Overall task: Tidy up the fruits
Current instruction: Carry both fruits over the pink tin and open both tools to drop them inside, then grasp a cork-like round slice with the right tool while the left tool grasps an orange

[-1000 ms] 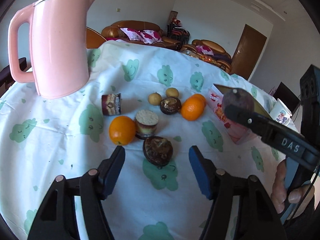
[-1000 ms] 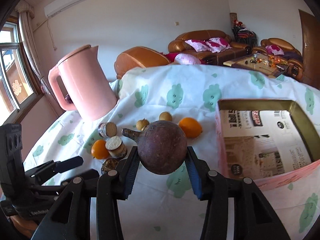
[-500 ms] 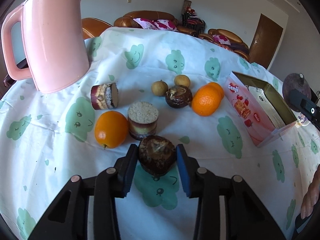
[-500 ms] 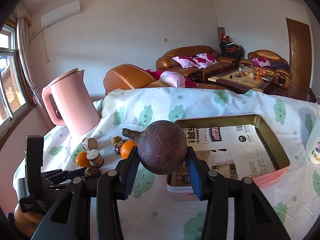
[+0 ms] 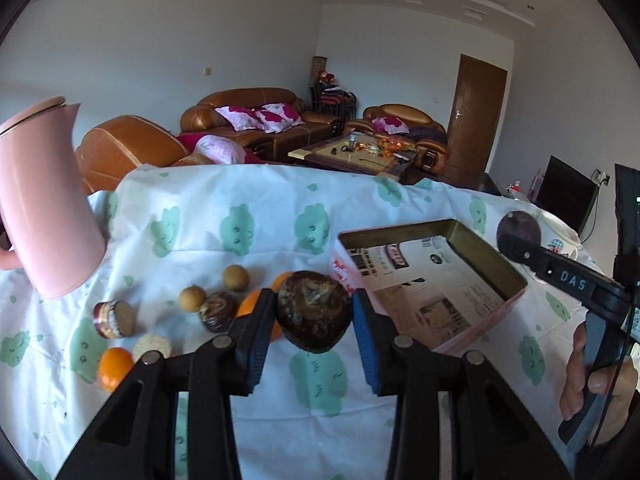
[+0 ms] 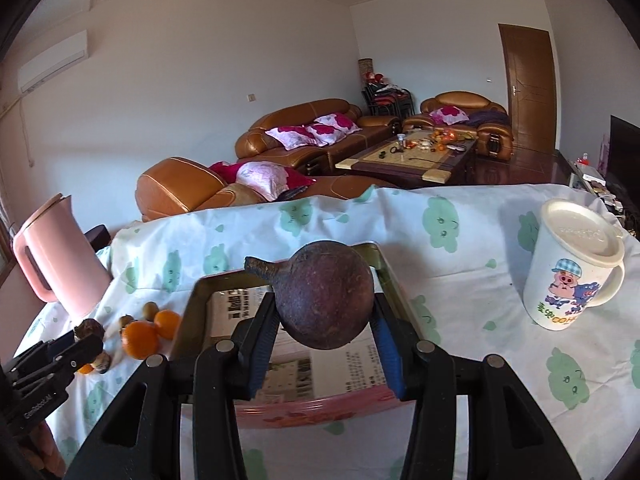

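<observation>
Left gripper (image 5: 313, 322) is clamped on a dark brown, rough-skinned round fruit with a dried crown (image 5: 314, 316), held up off the white tablecloth with green cloud faces (image 5: 240, 224) — blue pads (image 5: 366, 344) press both its sides. Right gripper (image 6: 325, 314) is closed on a smooth purple-brown round fruit with a stubby stem (image 6: 326, 298), held over the open pink cardboard box with printed paper lining (image 6: 308, 408); whether it touches the box floor can't be told. In the left wrist view that same box (image 5: 480, 320) sits toward the table's right side, just beside the held fruit, and the right gripper shows at the right edge with its purple fruit (image 5: 519, 227) above the box's far right corner. Remaining fruit sits in a cluster left of the box: two small tan round fruits (image 5: 236, 278), another dark brown fruit (image 5: 218, 312) just beside them, an orange (image 5: 250, 308) partly hidden behind the left finger, a second orange (image 5: 115, 368) nearer the front edge. Two short cylindrical layered cakes (image 5: 115, 319) lie near the oranges, one on its side. Tall pink plastic kettle (image 5: 46, 204) stands at the table's left edge. White lidded mug with cartoon pig print (image 6: 574, 270) stands right of the box, well apart from it — toward the right edge.
</observation>
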`<move>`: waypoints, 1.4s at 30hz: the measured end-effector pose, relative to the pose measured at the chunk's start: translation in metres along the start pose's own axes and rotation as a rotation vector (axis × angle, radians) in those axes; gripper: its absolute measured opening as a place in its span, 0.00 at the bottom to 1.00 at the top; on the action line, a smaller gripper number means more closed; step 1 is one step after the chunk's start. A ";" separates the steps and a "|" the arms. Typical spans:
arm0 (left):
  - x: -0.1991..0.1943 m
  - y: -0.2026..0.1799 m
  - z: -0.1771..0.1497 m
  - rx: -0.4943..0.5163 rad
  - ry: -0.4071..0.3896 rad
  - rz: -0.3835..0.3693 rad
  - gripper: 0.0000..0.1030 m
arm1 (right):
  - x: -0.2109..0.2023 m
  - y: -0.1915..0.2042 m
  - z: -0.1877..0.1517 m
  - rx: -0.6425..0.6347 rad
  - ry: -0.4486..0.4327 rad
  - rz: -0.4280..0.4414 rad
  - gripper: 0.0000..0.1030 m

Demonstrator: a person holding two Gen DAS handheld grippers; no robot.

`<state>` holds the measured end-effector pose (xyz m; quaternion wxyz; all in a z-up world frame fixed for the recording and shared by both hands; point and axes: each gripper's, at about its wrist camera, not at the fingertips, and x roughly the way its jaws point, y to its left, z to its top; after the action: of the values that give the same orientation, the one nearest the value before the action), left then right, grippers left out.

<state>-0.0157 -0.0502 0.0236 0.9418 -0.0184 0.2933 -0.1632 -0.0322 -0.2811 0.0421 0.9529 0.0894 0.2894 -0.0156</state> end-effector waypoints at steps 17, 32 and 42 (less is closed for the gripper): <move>0.074 -0.087 0.000 0.086 0.130 -0.030 0.39 | 0.037 -0.020 -0.009 0.017 0.134 0.000 0.47; 0.047 -0.087 0.003 0.126 -0.021 0.062 0.95 | 0.008 -0.021 -0.004 0.072 -0.050 0.022 0.65; 0.033 -0.057 0.003 0.129 -0.078 0.175 0.98 | 0.001 -0.011 -0.012 0.052 -0.162 -0.022 0.76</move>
<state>-0.0052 -0.1150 0.0152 0.9624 0.0616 0.2459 -0.0979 -0.0383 -0.2897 0.0302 0.9703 0.1093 0.2120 -0.0405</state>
